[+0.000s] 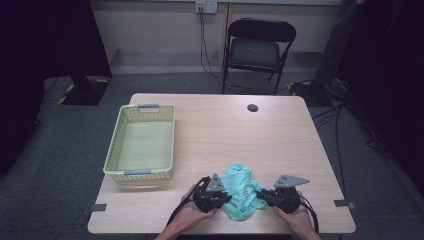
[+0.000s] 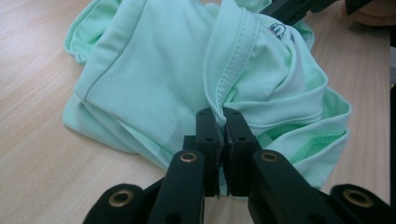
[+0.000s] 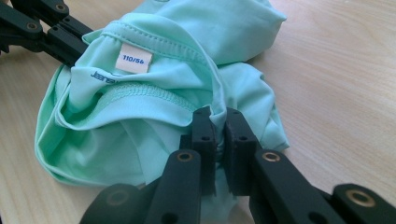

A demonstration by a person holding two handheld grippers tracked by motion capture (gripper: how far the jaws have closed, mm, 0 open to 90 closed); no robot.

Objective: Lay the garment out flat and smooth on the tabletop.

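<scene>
Two grippers clamp one crumpled mint-green shirt (image 1: 240, 192) on a table (image 1: 280, 135). The left gripper (image 2: 222, 122) and right gripper (image 3: 218, 122) each pinch a fold tight. One basket (image 1: 142, 142) sits nearby.

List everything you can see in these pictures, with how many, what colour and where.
garment: one, mint green, crumpled at the near edge of the table between the two tongs; a white size label shows in the right gripper view
basket: one, pale yellow-green, on the left part of the table
table: one, light wood, centre
round grommet: one, dark, far part of the tabletop
folding chair: one, black, behind the table
wall socket: one, white, back wall, with cables hanging
left tongs: one, black, shut on a fold of the garment
right tongs: one, black, shut on the garment
</scene>
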